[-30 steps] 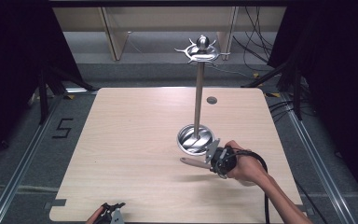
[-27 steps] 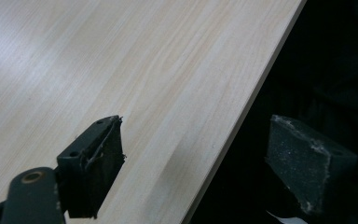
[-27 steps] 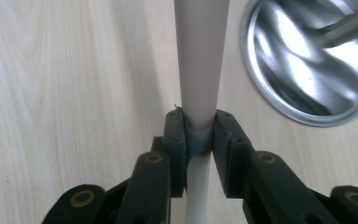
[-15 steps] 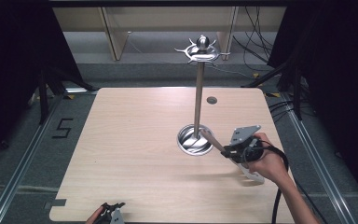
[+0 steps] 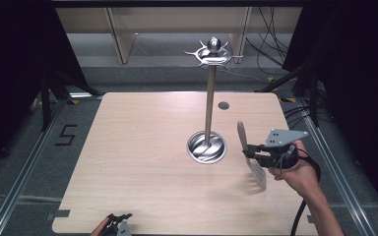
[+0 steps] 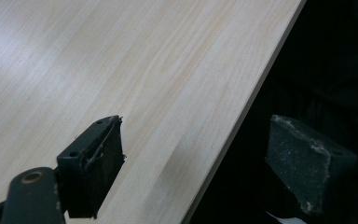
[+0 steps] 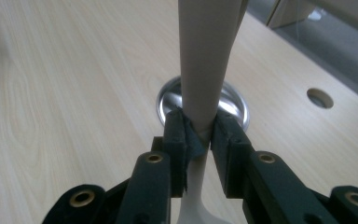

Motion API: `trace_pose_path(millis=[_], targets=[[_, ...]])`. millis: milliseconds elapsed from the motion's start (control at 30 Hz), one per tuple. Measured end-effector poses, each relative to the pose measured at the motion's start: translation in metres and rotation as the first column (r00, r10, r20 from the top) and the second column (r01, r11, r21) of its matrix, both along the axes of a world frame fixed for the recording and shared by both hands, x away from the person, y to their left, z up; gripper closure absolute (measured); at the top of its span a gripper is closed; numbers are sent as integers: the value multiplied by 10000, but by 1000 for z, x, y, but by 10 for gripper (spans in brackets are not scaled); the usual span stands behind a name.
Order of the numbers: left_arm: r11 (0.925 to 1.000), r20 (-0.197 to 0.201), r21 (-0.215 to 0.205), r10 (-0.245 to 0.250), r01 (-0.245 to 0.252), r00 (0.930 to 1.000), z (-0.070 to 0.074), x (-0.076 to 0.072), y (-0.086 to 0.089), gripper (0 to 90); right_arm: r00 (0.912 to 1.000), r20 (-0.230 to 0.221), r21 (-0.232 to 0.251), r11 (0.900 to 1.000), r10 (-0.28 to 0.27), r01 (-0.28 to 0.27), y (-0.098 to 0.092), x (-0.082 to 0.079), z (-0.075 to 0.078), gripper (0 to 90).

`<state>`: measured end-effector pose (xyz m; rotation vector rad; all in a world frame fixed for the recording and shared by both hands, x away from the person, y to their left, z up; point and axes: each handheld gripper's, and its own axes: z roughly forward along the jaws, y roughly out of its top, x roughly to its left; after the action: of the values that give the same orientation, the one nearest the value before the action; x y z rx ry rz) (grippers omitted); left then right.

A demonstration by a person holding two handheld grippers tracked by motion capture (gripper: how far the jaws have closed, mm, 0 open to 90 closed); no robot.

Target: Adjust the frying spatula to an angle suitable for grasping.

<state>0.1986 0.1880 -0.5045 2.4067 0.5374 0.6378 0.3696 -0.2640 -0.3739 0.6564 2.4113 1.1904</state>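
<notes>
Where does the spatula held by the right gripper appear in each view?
High view: spatula right of the stand's round base, handle up, clamped in the right gripper.
Right gripper view: handle rising at centre between the jaws.
Left gripper view: bare table.
Shared landmark: the base.

Your right gripper [image 5: 252, 153] right of the stand [image 5: 207, 146] near the table [image 5: 138, 162] centre, spatula [image 5: 251, 157] between its jaws (handle upward), cable hole [image 5: 223, 105] behind, your left gripper [image 5: 118, 225] at the near edge.
</notes>
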Motion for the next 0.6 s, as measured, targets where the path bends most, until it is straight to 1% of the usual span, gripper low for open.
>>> trace_pose_path(millis=[67,100,167,200,233,267,300,333,367,400,433,467,500,533,600], targets=[[10000,-68,-28,-12,12,10000,0,0,0,179,9997,146,331,9993,185,-189,-1,1,2,768],[9999,-141,-68,-105,104,9998,-1,0,0,180,9999,137,613,9981,-16,8,-1,0,2,769],[10000,4,15,-17,17,10000,0,0,0,179,9998,207,1072,9942,-32,10,0,-1,2,768],[10000,-74,-93,-14,13,10000,0,0,0,179,9997,240,1266,9920,-49,19,0,-1,3,768],[10000,12,13,17,-17,10000,0,-1,0,179,9998,192,1351,9908,-44,18,0,-1,5,768],[10000,-39,-19,-14,14,10000,0,0,0,179,9989,473,1519,9884,-12,-60,0,1,5,769],[10000,-57,-24,-29,29,10000,0,0,0,179,9996,250,1506,9885,88,-125,0,0,8,769],[10000,-56,-15,-23,23,10000,0,0,0,180,9988,490,1667,9860,-4,-78,1,1,9,769],[10000,-77,-47,-24,24,10000,-1,0,0,180,9994,359,1649,9863,3,-62,0,1,11,768],[9999,-129,-76,-70,69,9999,-1,0,0,180,9990,420,1791,9838,-144,66,2,1,11,768],[10000,-44,-26,-22,22,10000,0,0,0,179,9990,440,1774,9841,-111,31,2,2,14,768],[10000,-57,-23,-25,25,10000,0,0,0,179,9985,528,1870,9824,-151,50,3,2,15,768],[10000,-81,-53,-14,14,10000,-1,0,0,179,9990,422,1860,9825,-116,36,4,2,17,768],[9999,-156,-74,-75,74,9998,-1,1,0,179,9977,542,2106,9771,-414,291,7,3,21,768],[9999,-131,-65,-81,81,9999,-1,0,-1,179,9981,485,2022,9789,-392,286,8,4,24,768]])
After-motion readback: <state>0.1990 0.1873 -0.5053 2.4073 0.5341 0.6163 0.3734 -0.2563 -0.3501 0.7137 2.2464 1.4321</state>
